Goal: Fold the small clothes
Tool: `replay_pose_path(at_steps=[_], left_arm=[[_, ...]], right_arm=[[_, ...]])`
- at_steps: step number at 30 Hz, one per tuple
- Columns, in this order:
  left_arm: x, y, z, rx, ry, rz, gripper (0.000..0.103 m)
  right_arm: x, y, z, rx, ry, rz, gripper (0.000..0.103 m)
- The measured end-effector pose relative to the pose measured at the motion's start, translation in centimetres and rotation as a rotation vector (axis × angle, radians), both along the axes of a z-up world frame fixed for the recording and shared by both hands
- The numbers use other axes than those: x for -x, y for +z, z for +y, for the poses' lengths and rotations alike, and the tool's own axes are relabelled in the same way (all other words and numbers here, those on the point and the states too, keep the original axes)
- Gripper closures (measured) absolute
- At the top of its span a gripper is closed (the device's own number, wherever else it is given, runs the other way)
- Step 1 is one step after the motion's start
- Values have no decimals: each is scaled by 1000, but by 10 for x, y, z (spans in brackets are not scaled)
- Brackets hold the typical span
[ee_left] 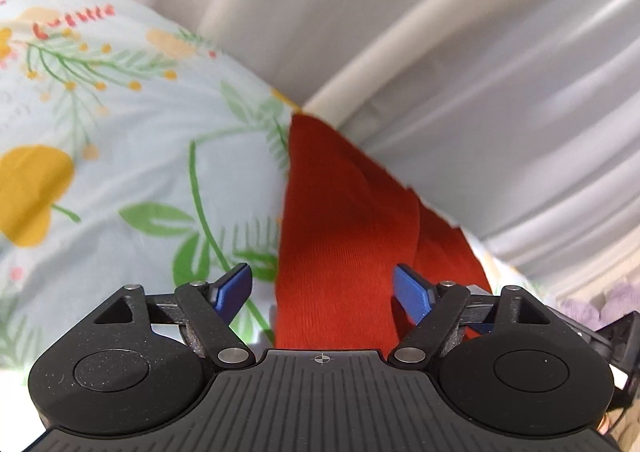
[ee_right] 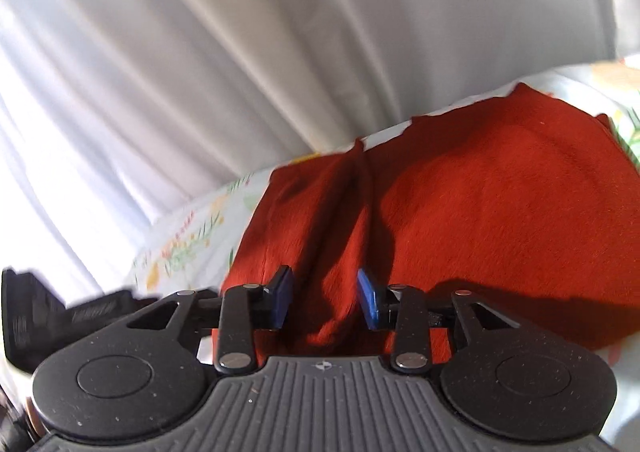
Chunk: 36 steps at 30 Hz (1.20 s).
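Note:
A red knit garment (ee_left: pixel 340 212) lies on a floral bed sheet (ee_left: pixel 120 124), running in a narrow strip away from my left gripper (ee_left: pixel 324 290). That gripper is open wide; the strip passes between its blue pads (ee_left: pixel 236 288) without touching either. In the right wrist view the same red garment (ee_right: pixel 500 192) spreads broad to the right, with a raised fold toward the left. My right gripper (ee_right: pixel 325 298) is open over that fold, and the cloth rises between its blue pads (ee_right: pixel 282 296) with a gap on both sides.
White pleated curtains (ee_right: pixel 240 52) hang just behind the bed edge. A white rail (ee_left: pixel 400 40) crosses the left wrist view. Something lilac and fuzzy (ee_left: pixel 600 300) lies at the far right. A black device (ee_right: pixel 40 312) sits at the left edge of the right wrist view.

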<state>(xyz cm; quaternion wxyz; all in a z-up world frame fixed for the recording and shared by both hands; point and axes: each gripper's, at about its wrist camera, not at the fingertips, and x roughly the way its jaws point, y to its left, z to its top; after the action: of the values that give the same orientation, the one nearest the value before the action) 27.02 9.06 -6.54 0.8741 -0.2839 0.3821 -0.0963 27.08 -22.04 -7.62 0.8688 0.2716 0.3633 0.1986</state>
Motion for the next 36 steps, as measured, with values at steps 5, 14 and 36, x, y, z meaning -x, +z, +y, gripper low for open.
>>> replay_pose_path(at_steps=[5, 14, 36], left_arm=[[-14, -13, 5, -9, 51, 67, 19], [-28, -31, -2, 40, 53, 91, 21], [-29, -31, -17, 67, -26, 101, 21]], right_arm=[[-49, -17, -11, -161, -5, 130, 66], [-90, -41, 15, -277, 44, 228, 60], [-89, -10, 36, 24, 85, 58, 92]])
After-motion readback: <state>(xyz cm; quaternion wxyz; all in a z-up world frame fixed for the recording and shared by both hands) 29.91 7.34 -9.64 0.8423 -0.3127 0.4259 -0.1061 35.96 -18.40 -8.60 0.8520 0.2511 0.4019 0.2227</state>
